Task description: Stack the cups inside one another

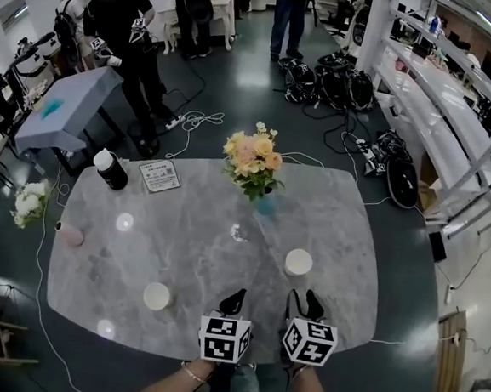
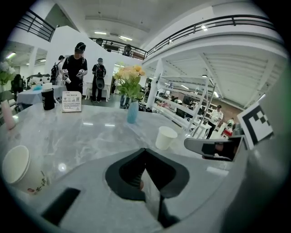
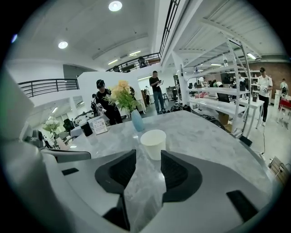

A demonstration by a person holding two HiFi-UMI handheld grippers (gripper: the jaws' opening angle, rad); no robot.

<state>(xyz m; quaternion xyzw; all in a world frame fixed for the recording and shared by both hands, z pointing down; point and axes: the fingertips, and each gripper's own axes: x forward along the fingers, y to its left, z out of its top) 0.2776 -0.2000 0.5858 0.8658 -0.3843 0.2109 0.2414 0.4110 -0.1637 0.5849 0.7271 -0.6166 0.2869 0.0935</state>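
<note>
Cups: three paper cups stand apart on the table (image 1: 138, 250), none nested in another.
White cup (image 1: 299, 262): plain white, upright, open mouth up, widening toward the rim; at about 3 o'clock from the table's middle in the head view.
Printed cup (image 1: 156, 296): white with a small red and green print on its wall in the left gripper view; at about 7 o'clock, near the front edge.
Pink cup (image 1: 70, 234): pale pink and slim; at 9 o'clock, close to the left edge.
Right gripper (image 3: 148, 157): at 5 o'clock over the front edge, jaws parted with only bare tabletop between them; the white cup stands just beyond its tips at 12 o'clock, untouched.
Left gripper (image 2: 145, 150): at 6 o'clock, jaws closed tip to tip with nothing between them; the white cup lies near at its 1 o'clock, the printed cup at its 9 o'clock.
Table: grey marbled top with rounded corners.
Flowers (image 1: 251, 157): yellow and peach blooms in a blue vase (image 1: 265, 205) at 12 o'clock.
Bottle (image 1: 111, 170): black with a white cap, at 10 o'clock.
Card (image 1: 159, 176): printed, just beside the bottle at 11 o'clock.
</note>
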